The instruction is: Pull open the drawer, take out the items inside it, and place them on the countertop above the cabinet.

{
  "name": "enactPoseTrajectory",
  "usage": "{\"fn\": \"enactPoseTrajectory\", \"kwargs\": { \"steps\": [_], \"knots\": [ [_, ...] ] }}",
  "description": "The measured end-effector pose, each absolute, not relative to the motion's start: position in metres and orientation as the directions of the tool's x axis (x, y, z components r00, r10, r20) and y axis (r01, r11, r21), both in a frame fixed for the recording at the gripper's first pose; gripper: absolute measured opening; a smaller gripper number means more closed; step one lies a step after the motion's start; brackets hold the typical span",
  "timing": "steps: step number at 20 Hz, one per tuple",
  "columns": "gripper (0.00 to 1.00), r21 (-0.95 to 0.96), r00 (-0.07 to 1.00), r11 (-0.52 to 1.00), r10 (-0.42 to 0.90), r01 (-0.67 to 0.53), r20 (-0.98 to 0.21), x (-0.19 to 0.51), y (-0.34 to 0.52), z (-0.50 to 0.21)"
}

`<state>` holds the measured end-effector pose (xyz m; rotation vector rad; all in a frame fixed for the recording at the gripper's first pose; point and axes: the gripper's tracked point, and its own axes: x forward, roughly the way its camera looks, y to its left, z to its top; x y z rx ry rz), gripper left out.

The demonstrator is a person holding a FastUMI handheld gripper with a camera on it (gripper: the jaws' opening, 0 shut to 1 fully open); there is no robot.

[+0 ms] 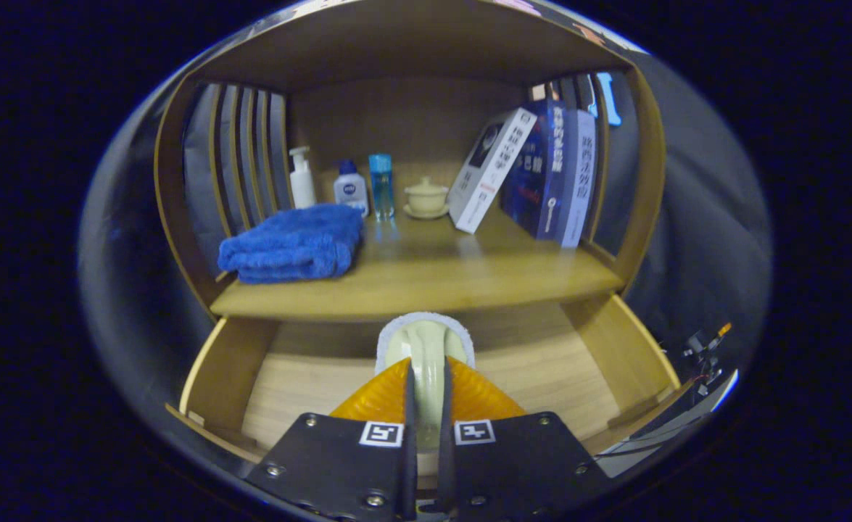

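Drawer (230, 370) is pulled open below the table (426, 279), its bare wood floor showing either side of the jaws. Jaws are narrow, clamped on a pale cream item with a white fuzzy rim (426, 341); looks like a brush or sponge-type tool, can't tell exactly which. It sits between the fingertips and pokes up ahead of them, its top just under the table's front edge.

Gripper (426, 395) is over the drawer middle, so I'd judge this as mid-transfer: item lifted out, not yet placed.

To do it well: lift straight up until the item clears the table lip, then move forward. Aim for the open patch of table in front, between the folded blue towel (291, 243) and the leaning books (534, 170). Stay short of the bottles (338, 181) and small lidded cup (426, 197) at the back. Set it down flat before opening the jaws.

No other items visible in the drawer, though the gripper hides part of it.
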<state>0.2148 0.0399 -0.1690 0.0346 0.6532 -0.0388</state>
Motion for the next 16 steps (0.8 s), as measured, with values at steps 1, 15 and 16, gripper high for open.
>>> {"fn": "enactPoseTrajectory", "kwargs": {
  "steps": [1, 15, 16],
  "knots": [
    [0.12, 0.019, 0.809, 0.999, -0.03, 0.051, -0.588, 0.221, 0.039, -0.159],
    [0.12, -0.003, 0.82, 0.999, -0.041, 0.048, -0.571, 0.337, 0.038, -0.154],
    [0.12, -0.015, 0.809, 0.999, -0.047, 0.047, -0.586, 0.339, 0.037, -0.162]
  ]
}}
